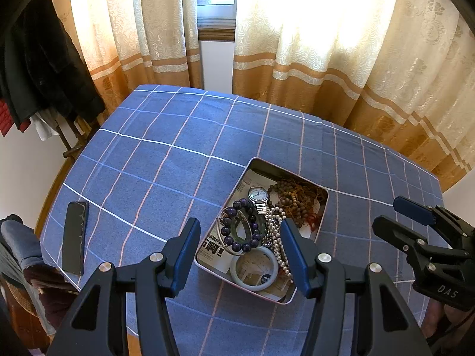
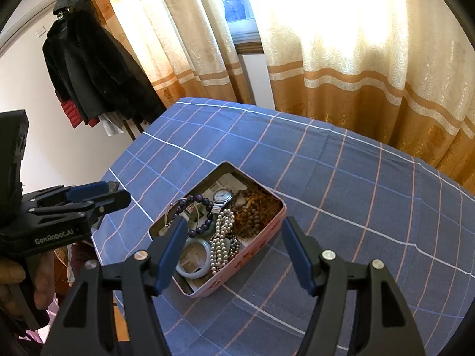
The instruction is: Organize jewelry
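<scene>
I hold my left gripper (image 1: 240, 252) and right gripper (image 2: 231, 252) wide apart and empty above the pink tin (image 2: 237, 267) at lower centre of the checked tablecloth (image 1: 148, 148), where the wristwatch (image 1: 259, 195), purple bead bracelet (image 1: 237, 231), pearls (image 2: 222, 237) and jade bangle (image 1: 253, 270) lie.

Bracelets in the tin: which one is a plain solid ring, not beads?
The pale green jade bangle, lying flat at the near end of the tin. The purple bracelet and brown strand are beaded; the pearl strand lies beside it.
</scene>
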Motion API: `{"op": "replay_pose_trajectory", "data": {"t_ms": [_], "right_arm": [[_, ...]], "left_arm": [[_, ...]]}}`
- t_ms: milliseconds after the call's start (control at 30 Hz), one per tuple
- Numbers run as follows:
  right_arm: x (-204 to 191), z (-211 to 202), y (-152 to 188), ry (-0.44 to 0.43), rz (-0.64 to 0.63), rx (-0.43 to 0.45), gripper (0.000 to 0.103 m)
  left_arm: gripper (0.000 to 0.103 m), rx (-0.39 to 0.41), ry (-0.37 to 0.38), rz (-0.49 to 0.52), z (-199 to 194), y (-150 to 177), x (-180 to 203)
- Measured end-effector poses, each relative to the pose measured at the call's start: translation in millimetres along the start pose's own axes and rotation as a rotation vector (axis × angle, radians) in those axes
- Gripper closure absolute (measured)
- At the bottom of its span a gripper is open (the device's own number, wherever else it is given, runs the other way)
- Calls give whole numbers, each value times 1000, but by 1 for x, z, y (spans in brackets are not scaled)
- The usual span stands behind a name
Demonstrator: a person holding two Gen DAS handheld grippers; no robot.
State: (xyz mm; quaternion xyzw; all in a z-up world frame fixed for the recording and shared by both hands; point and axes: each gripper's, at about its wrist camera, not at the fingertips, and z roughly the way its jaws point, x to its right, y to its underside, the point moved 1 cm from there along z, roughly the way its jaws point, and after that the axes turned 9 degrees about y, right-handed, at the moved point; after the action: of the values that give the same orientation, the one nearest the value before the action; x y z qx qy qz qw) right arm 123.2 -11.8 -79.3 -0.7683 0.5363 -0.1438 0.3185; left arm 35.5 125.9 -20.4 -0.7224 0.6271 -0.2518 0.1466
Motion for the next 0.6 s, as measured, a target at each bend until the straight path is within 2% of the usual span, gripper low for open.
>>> {"op": "replay_pose_trajectory", "data": {"t_ms": [600], "right_arm": [[3, 1, -3, 8, 7, 11, 34]], "left_arm": [[46, -10, -3, -9, 6, 0, 0]]}}
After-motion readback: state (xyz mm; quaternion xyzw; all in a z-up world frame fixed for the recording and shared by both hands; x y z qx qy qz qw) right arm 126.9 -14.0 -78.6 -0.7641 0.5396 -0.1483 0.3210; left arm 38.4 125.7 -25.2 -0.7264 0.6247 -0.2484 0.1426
